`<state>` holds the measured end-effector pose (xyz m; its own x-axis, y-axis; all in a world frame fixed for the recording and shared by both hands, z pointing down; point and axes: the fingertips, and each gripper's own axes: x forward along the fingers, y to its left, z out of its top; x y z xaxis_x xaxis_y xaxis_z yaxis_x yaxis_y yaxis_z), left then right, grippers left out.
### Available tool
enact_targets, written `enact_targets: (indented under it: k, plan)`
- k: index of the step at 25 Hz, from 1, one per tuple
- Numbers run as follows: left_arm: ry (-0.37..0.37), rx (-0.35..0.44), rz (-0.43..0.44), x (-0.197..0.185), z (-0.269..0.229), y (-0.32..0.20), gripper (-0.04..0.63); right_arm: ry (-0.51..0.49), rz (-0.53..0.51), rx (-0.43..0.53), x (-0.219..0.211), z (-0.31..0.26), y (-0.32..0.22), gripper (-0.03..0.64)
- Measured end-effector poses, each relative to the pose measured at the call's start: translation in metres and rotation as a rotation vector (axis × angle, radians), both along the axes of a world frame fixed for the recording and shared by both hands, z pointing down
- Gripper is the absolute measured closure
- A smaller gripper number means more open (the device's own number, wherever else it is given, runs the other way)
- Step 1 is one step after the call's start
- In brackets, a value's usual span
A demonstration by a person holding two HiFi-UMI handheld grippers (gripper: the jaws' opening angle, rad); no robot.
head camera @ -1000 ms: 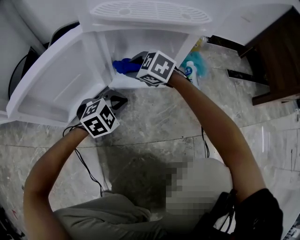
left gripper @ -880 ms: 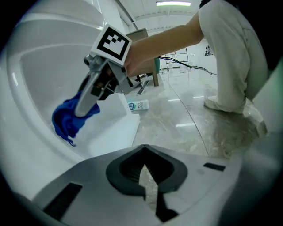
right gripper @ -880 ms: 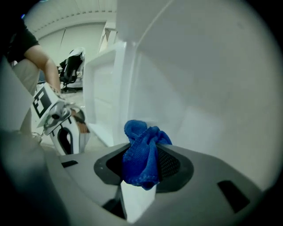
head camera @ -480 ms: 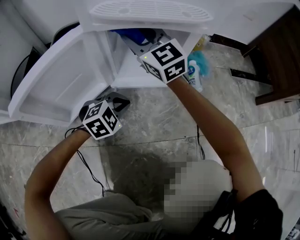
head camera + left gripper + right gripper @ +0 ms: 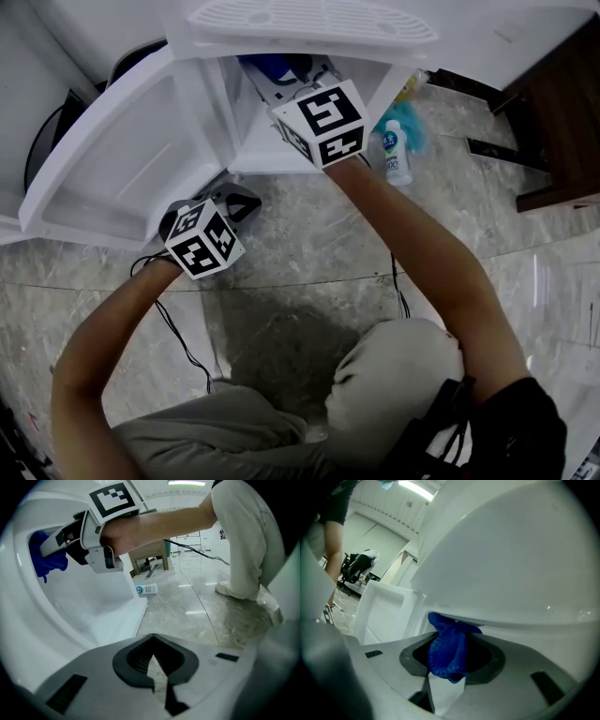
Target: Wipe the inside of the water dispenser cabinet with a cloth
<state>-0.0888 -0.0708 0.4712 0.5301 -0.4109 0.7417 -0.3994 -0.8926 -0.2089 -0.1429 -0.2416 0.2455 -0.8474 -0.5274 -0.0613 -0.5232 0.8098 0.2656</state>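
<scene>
The blue cloth (image 5: 449, 653) looks soft with a nubbly weave. The cabinet (image 5: 211, 112) is smooth white plastic with a slight sheen. The floor (image 5: 309, 253) is polished, veined stone, glossy.

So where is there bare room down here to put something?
Bare marble floor lies between the cabinet and the person's knee, also right of the bottle toward the dark furniture. Crowded: the cabinet's upper part, where the right gripper holds the blue cloth.

The left claw (image 5: 154, 662) sat closed, empty; the right claw (image 5: 49, 549) held a crumpled blue cloth (image 5: 43, 563) against the white cabinet wall (image 5: 89, 606).
</scene>
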Motion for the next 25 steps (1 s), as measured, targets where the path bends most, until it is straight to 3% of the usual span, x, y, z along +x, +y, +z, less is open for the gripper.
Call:
enact_targets:
  k: [8,14,25]
  plan:
    - [0.025,0.022,-0.057,-0.014,-0.018,-0.003,0.592,-0.052,0.164,0.026,-0.021,0.005,-0.041,0.48]
    - [0.022,0.021,-0.104,-0.034,-0.019,-0.004,0.592,0.025,0.207,0.102,-0.03,0.008,-0.082,0.48]
    - [0.034,-0.002,-0.067,-0.019,-0.008,0.0,0.592,-0.1,0.18,0.069,-0.022,0.008,-0.037,0.48]
